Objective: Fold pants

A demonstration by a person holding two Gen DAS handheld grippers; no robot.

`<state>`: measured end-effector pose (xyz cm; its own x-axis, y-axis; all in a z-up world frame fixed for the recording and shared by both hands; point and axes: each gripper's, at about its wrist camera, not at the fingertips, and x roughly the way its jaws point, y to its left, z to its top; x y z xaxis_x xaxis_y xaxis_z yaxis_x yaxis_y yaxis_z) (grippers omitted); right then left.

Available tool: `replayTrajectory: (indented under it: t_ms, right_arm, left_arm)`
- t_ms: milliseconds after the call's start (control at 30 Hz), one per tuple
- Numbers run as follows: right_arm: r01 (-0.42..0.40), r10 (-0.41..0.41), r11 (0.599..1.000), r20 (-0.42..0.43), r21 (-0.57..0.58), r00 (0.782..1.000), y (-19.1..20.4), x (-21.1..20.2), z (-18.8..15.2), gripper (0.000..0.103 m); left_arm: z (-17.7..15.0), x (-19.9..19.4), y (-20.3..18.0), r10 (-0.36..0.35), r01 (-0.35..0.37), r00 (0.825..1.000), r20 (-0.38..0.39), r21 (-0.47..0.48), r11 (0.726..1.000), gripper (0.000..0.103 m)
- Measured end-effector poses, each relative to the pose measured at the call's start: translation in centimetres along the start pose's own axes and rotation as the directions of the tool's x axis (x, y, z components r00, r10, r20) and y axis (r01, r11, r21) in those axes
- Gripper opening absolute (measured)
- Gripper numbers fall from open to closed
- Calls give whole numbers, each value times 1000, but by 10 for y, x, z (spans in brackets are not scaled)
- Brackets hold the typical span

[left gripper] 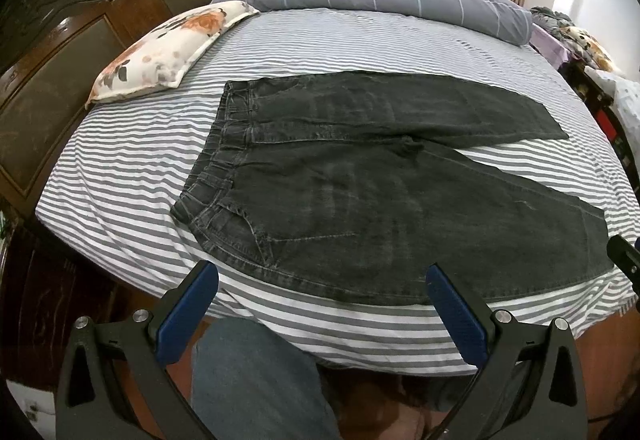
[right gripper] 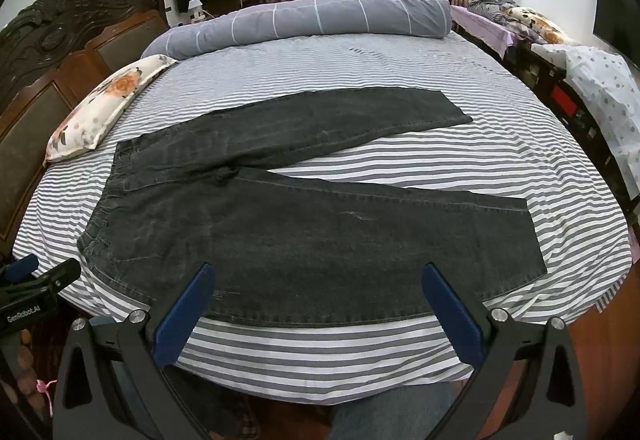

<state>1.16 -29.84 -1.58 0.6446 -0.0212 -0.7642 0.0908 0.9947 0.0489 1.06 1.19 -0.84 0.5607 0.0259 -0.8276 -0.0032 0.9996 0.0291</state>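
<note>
Left hand-held gripper (left gripper: 322, 290) and right hand-held gripper (right gripper: 318, 290), both spread, hover before the pants (right gripper: 304, 236); waistband left, legs right.

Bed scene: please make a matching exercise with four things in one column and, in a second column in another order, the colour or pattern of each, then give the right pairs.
Things:
1. pants
2. pillow
3. rolled duvet
4. bed sheet

Colours or patterns:
A. white with orange flowers
B. grey and white stripes
C. washed black denim
D. grey with thin white grid lines

Right pairs: 1-C, 2-A, 3-D, 4-B.
</note>
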Motion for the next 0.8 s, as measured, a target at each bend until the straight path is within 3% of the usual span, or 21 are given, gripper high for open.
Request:
replayTrajectory:
  t_ms: [800]
  right_arm:
    - [-10,11,1000,-23,27,1000,-6,11,-7,102]
  left_arm:
    - [-2,8,-3,24,-24,1000,-10,9,1000,103]
